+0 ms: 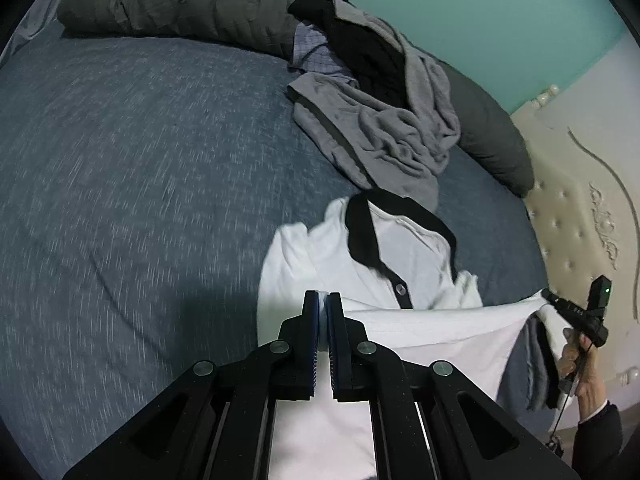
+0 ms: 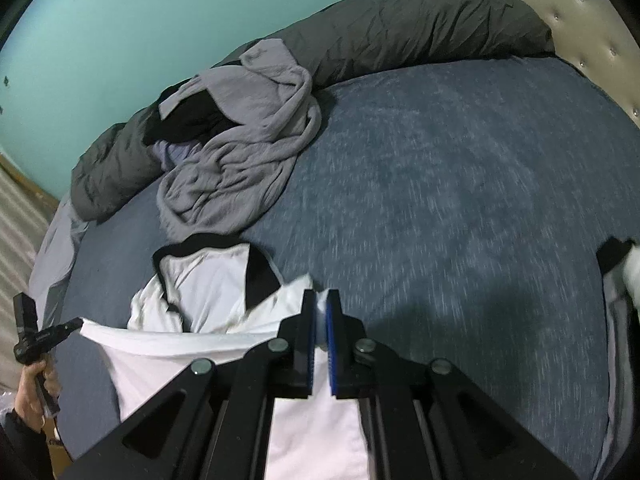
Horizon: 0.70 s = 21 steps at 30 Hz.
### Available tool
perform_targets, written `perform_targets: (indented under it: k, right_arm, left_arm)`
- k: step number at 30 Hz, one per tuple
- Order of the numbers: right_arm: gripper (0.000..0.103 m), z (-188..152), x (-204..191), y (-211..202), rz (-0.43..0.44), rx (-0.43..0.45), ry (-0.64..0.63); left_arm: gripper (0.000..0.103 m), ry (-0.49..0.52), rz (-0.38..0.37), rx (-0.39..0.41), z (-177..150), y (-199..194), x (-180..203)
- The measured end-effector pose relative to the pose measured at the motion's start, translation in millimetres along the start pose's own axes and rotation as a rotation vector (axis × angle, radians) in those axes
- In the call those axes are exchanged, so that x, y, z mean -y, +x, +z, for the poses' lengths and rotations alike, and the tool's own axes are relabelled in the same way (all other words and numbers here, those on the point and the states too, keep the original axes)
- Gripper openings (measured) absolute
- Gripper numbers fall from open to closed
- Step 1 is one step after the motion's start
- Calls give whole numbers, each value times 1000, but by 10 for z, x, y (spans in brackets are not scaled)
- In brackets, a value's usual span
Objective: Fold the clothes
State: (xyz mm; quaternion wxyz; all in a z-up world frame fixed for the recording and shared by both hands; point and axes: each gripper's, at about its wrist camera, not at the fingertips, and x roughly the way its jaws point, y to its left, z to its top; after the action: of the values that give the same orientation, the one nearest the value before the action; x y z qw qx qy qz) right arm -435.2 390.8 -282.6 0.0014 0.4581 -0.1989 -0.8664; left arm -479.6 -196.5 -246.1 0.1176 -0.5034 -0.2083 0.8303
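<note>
A white shirt [image 1: 404, 252] with a black collar and placket lies on the blue bed sheet [image 1: 140, 160]; its lower hem is lifted and pulled taut between both grippers. My left gripper [image 1: 323, 295] is shut on one corner of the hem. My right gripper [image 2: 319, 294] is shut on the other corner, and it also shows at the far right of the left wrist view, right gripper [image 1: 550, 298], held by a hand [image 1: 576, 356]. In the right wrist view the shirt [image 2: 208, 280] spreads leftward to the left gripper [image 2: 76, 323].
A heap of crumpled grey and black clothes [image 1: 380, 120] lies beyond the shirt, pile [image 2: 240, 152]. A dark grey duvet [image 1: 180, 4] runs along the far edge by the teal wall. A cream tufted headboard [image 1: 580, 208] stands at the right. Blue sheet [image 2: 460, 200] stretches right.
</note>
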Motion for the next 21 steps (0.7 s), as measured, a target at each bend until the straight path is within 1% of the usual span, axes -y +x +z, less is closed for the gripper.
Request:
perform_targets:
  k: [4,9,12,13,14,16,17,18,20,21]
  right_arm:
    - [4,169,-6,203,-38,19,-8]
    - [4,285,78,424,-66,71,22]
    - [4,264,186,623,-70,58,63]
    - [4,249,199,656,-85,56,67]
    - [5,223,217,665,-110,66,67]
    - [8,161,305,587,-122,121,75]
    - [14,132,363,526,-119,154,86]
    - [17,90,437,448,-114,181,102]
    - [34,-53,500,345,-103,186,99]
    - [35,-151,506,335,-93,149,85]
  left_arm:
    - [4,-13,12,3,199,240,-41]
    - [4,-40,29,28,344,510,-123]
    - [6,-65,53,47,341,659,-192]
    - [15,-78,58,55,313,669,-233]
    - [36,-91,62,63,284,672,-275]
    - [61,-118,69,80,225,680,-358]
    - [61,-116,76,97,175,632,-391]
    - [61,-116,77,101,126,596,-420]
    - [61,-118,61,74,-9,542,-476]
    - [61,-113,46,51,-128,513,-493]
